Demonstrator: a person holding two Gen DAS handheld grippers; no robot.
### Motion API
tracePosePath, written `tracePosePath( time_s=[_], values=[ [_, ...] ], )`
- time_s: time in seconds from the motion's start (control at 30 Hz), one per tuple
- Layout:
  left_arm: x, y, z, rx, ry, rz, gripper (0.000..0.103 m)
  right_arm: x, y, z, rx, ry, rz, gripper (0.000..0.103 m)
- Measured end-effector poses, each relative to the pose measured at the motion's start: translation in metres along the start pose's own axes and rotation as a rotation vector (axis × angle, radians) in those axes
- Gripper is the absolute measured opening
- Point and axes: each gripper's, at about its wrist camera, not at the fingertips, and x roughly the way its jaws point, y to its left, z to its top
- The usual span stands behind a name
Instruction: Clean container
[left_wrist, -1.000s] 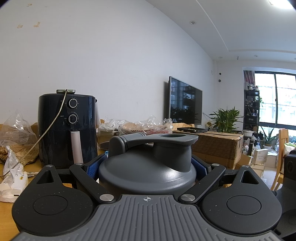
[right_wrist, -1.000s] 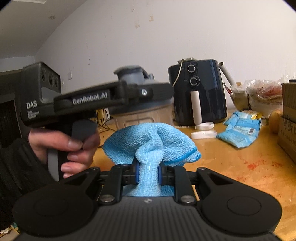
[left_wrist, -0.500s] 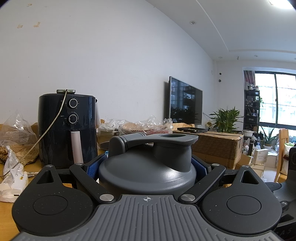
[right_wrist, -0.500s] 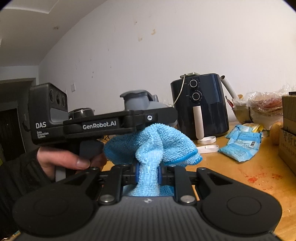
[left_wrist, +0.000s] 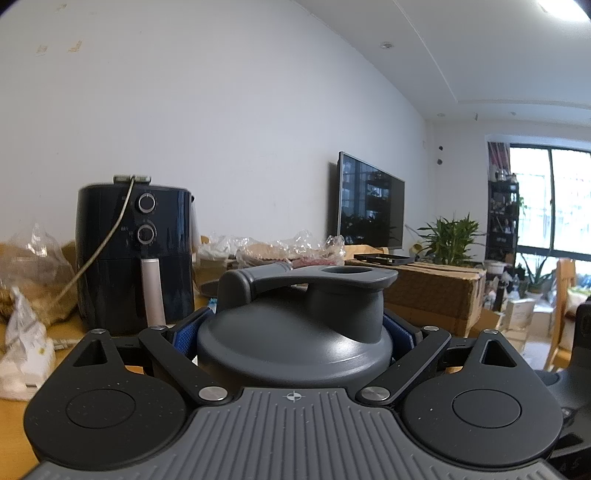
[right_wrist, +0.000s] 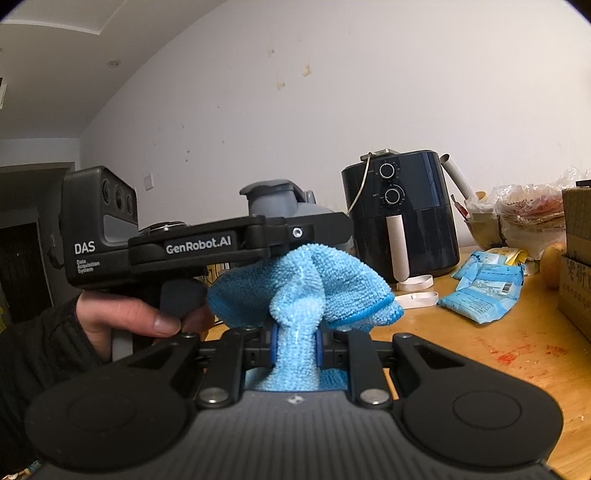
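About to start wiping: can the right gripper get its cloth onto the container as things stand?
Probably yes: the right gripper pinches the blue cloth just before the grey-lidded container; only the left gripper clamping it partly blocks.

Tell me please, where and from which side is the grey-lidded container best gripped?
Probably at the round grey lid, from the side with the fingers level, as the left gripper does now: blue pads press on opposite sides of the rim. The raised spout and carry loop on top would likely obstruct a grasp from above.
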Motion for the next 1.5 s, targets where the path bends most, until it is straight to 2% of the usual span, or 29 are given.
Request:
tracePosePath(
  time_s=[0.17,0.4,0.7,0.97,1.2,1.3,1.5],
  values=[
    [0.002,-0.004,-0.003,0.034,0.009,0.021,0.095,-0.002,0.000,-0.002,-0.001,0.010,-0.003,0.013],
    [0.002,-0.004,-0.004,0.027,0.003,0.023,0.095,-0.012,-0.005,-0.008,0.007,0.018,0.009,0.013],
    [-0.001,-0.004,-0.006,-0.001,-0.009,0.024,0.096,-0.022,-0.011,-0.018,0.021,0.041,-0.021,0.013],
    [0.000,-0.001,-0.005,-0.052,0.015,0.025,0.096,-0.027,-0.013,-0.025,0.027,0.053,-0.036,0.014],
    [-0.002,-0.005,-0.006,-0.031,-0.008,0.060,0.097,-0.029,-0.015,-0.029,0.040,0.061,-0.041,0.015],
    [-0.004,-0.006,-0.007,-0.033,-0.021,0.067,0.103,-0.030,-0.016,-0.030,0.046,0.064,-0.042,0.015],
    [-0.008,-0.010,-0.006,-0.035,-0.039,0.090,0.103,-0.030,-0.016,-0.032,0.055,0.070,-0.042,0.015]
  ],
)
